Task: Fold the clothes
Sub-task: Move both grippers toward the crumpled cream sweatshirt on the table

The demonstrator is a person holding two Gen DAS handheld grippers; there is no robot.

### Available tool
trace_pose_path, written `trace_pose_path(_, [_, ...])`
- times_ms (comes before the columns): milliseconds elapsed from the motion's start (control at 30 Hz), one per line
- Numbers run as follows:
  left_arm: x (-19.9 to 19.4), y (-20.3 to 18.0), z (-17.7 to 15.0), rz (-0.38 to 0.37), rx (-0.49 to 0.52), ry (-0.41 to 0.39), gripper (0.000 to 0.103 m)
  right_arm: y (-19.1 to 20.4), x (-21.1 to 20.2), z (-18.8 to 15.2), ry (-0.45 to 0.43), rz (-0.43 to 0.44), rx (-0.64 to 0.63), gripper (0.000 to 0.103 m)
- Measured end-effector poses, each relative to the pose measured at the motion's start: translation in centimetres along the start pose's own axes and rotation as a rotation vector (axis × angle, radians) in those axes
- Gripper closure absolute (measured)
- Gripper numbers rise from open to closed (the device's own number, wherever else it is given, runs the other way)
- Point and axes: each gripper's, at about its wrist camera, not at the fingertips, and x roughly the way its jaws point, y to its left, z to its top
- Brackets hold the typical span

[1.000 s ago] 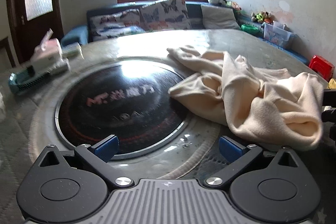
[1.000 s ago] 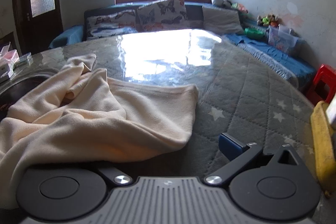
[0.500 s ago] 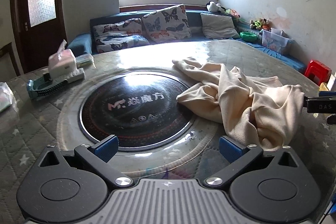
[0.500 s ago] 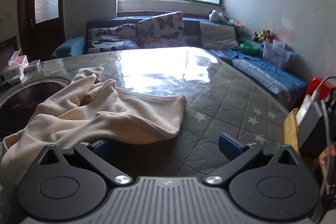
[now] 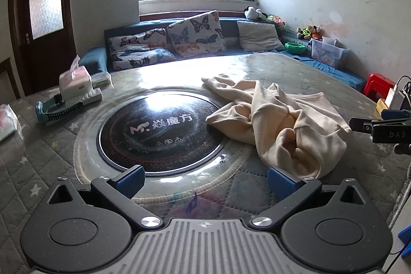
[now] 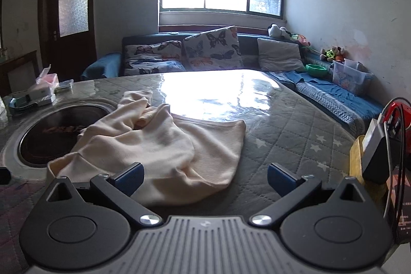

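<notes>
A cream garment (image 5: 280,120) lies crumpled on the quilted table, partly over the rim of a round black glass plate (image 5: 159,130). It also shows in the right wrist view (image 6: 159,145). My left gripper (image 5: 204,179) is open and empty, held above the table's near edge, left of the garment. My right gripper (image 6: 204,177) is open and empty, just short of the garment's near edge. The right gripper's side shows at the far right of the left wrist view (image 5: 380,126).
A tissue box (image 5: 74,84) and a teal tray (image 5: 59,109) sit at the table's left. A sofa with butterfly cushions (image 5: 195,35) lies behind. A yellow box with a charger and cables (image 6: 375,145) stands at the right edge, by a red stool (image 5: 377,86).
Both grippers have pulled back and up from the garment. The right gripper, whose left finger was under the cloth, has drawn clear of it. The garment lies crumpled where it was.
</notes>
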Motion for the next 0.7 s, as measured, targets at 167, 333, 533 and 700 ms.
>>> trace_pose_path(167, [0.0, 0.0, 0.0, 0.001, -0.017, 0.006, 0.000, 0.1, -0.5, 0.3, -0.007, 0.014, 0.009, 0.000])
trace_pose_path(333, [0.1, 0.0, 0.1, 0.006, -0.024, 0.018, 0.000, 0.5, -0.8, 0.2, -0.004, 0.033, 0.016, 0.000])
trace_pose_path(533, [0.5, -0.2, 0.2, -0.009, -0.028, 0.033, 0.000, 0.8, -0.5, 0.1, 0.020, 0.055, 0.035, 0.000])
trace_pose_path(700, [1.0, -0.4, 0.6, -0.005, -0.021, 0.043, 0.000, 1.1, -0.3, 0.2, 0.032, 0.061, 0.027, 0.000])
